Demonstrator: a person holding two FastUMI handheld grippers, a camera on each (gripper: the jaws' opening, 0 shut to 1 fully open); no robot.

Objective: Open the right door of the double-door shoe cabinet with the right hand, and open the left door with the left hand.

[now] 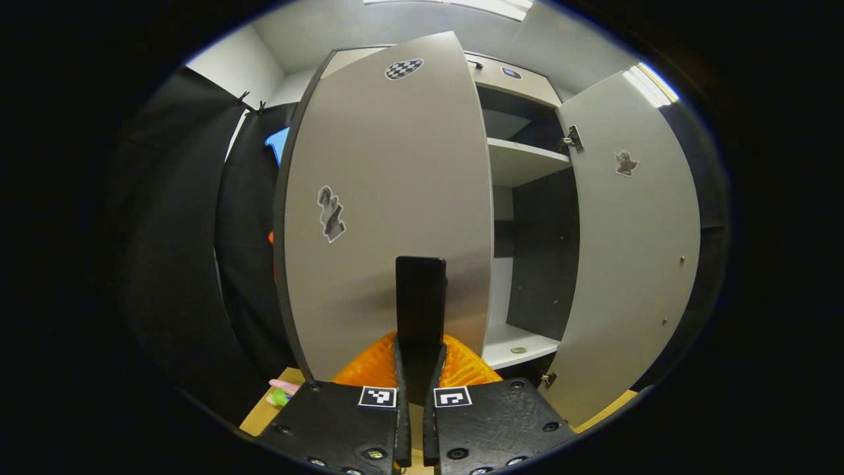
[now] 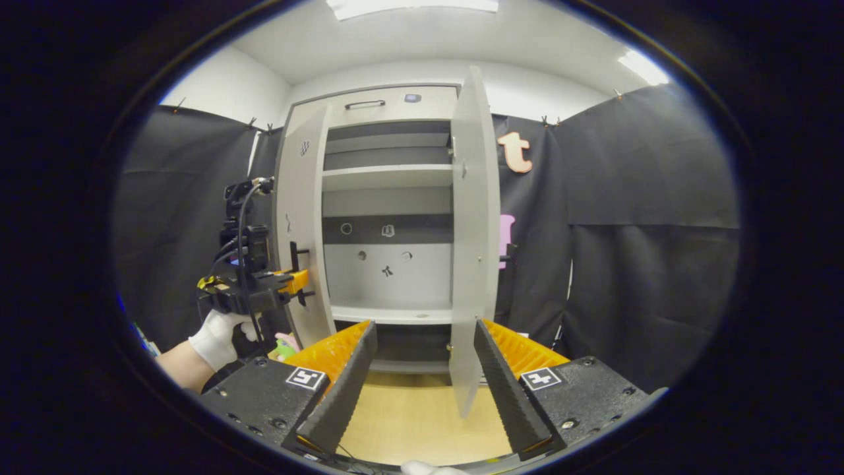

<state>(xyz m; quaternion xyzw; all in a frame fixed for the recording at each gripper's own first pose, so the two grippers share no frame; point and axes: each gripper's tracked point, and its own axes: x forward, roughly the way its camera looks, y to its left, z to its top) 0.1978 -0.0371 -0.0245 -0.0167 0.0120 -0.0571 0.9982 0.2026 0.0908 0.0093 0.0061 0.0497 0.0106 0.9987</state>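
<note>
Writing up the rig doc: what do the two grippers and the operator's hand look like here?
Each gripper has black bolted carriage blocks bearing a small square black-and-white marker, with orange ribbed parts behind the fingers. The left gripper, seen in the right gripper view, has a black body with orange and yellow accents, a stacked black module on top and looping black cables. The hand holding it wears a white glove.

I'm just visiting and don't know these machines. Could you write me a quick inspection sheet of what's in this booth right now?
Surface: light wooden floor board under the cabinet.
Job's things: tall grey double-door shoe cabinet; left door and right door both swung open; white shelves bare except a small round thing on the lowest.
Clutter: pink and green bits by the cabinet's foot.
Grippers: left gripper shut on the left door's dark handle; right gripper open, holding nothing.
Cables: black cable looping over the left gripper.
Surroundings: black cloth walls, ceiling lights.
</note>
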